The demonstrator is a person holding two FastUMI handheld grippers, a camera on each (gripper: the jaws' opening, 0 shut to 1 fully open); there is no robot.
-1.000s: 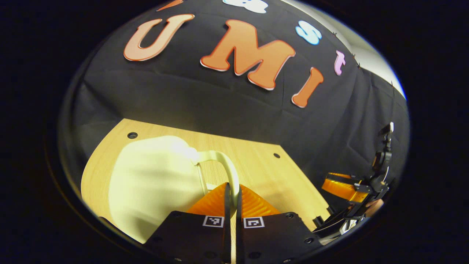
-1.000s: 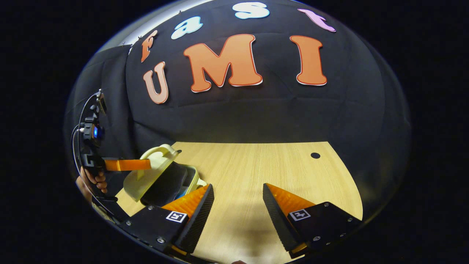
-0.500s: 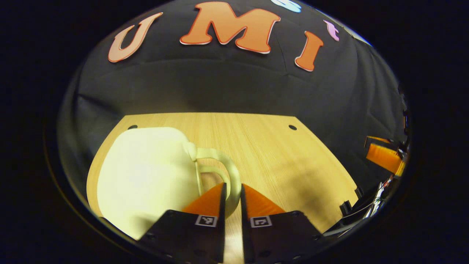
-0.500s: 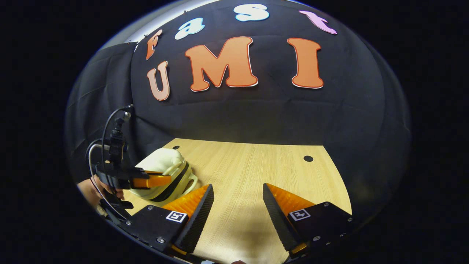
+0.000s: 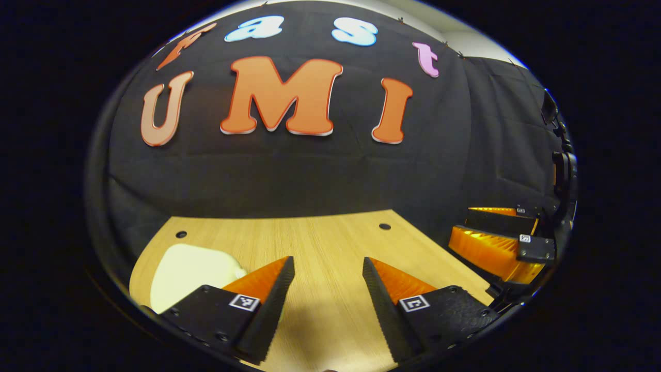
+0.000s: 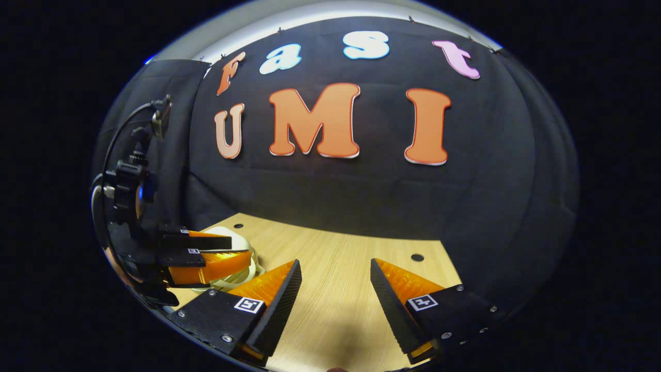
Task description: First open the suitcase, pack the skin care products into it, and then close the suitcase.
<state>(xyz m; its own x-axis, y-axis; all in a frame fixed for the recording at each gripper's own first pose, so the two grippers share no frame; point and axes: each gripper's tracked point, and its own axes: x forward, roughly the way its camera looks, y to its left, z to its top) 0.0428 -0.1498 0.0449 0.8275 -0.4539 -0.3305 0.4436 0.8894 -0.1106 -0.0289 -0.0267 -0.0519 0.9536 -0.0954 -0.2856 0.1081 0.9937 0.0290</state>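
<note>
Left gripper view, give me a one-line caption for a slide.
Left gripper, jaws open above the wooden table, with the cream suitcase at lower left and the right gripper alongside.

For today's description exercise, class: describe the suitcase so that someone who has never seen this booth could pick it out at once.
Start at the light wooden table standing before the black cloth wall. In the left gripper view the suitcase lies near the table's far left corner, beside a small round hole. It is small, rounded and pale cream, unlike the black and orange left gripper and right gripper near it.
</note>
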